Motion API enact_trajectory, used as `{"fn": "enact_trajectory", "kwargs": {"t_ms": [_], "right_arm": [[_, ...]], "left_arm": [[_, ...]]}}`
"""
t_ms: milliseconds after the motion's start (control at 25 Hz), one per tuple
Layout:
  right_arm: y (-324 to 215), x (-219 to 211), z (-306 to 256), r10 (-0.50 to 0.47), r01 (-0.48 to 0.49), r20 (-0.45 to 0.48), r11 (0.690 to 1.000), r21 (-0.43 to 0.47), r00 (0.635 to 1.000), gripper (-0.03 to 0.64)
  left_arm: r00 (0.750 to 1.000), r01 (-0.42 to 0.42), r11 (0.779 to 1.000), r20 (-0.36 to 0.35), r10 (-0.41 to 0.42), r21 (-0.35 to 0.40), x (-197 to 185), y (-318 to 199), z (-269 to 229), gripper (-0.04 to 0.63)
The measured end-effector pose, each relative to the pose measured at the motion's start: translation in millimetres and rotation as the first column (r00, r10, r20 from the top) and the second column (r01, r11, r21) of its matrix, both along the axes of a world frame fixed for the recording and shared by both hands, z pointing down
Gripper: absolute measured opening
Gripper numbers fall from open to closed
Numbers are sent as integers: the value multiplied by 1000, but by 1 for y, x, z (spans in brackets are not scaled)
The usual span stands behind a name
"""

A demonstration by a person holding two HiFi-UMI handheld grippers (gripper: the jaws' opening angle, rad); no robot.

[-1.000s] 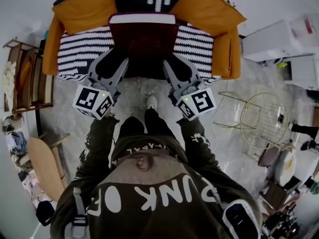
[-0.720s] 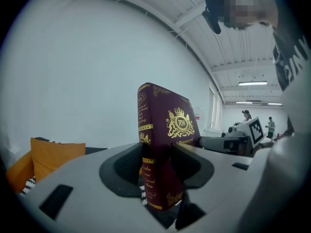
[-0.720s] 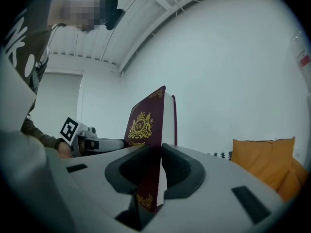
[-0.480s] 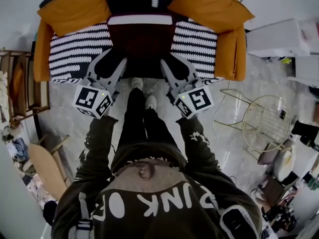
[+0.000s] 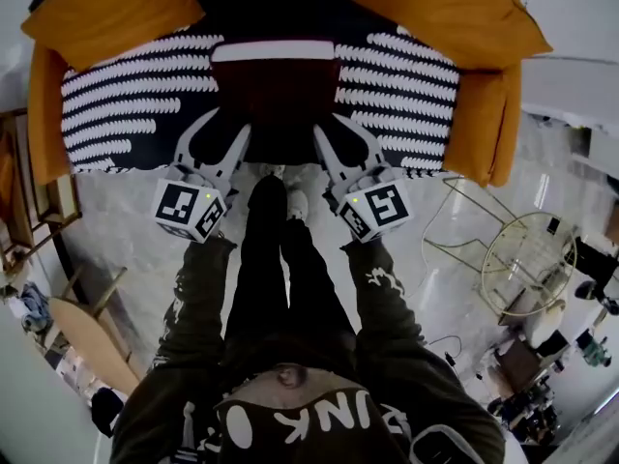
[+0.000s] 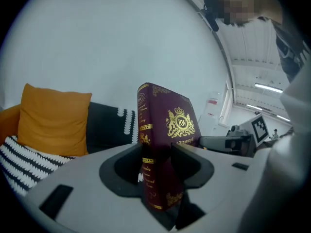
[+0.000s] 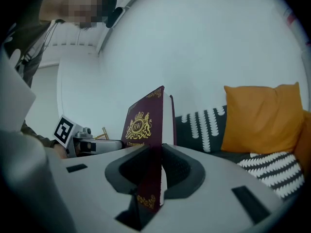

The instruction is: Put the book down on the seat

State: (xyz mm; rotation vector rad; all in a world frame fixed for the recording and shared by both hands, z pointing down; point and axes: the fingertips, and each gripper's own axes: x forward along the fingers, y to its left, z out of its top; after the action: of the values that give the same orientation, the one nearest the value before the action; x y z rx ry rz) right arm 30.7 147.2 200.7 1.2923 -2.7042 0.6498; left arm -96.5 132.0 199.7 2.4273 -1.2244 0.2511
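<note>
While both claws clamp it, the maroon book [image 5: 276, 90] sits above the striped sofa seat [image 5: 126, 100]; left claw [image 5: 222, 135] shut on spine edge, right claw [image 5: 338, 131] on opposite edge; contact unclear; lowering and release likely remain.

The striped seat [image 5: 126, 104] (black, white) bears an orange left cushion [image 5: 106, 8] and orange right cushion [image 5: 445, 13].
</note>
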Motion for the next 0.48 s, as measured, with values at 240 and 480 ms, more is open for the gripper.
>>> {"fn": "enact_trajectory", "kwargs": {"t_ms": [240,480], "right_arm": [[-36,-7,119,22,-23,-9,991,-129,1000,86],[-63,-3,211,57,-62,-25,965,-254,998,86]], "left_arm": [[1000,-3,995,21,6,-100,-7,-35,119,172],[1000,-1,979,26,6,-202,-3,-63,212,173]]}}
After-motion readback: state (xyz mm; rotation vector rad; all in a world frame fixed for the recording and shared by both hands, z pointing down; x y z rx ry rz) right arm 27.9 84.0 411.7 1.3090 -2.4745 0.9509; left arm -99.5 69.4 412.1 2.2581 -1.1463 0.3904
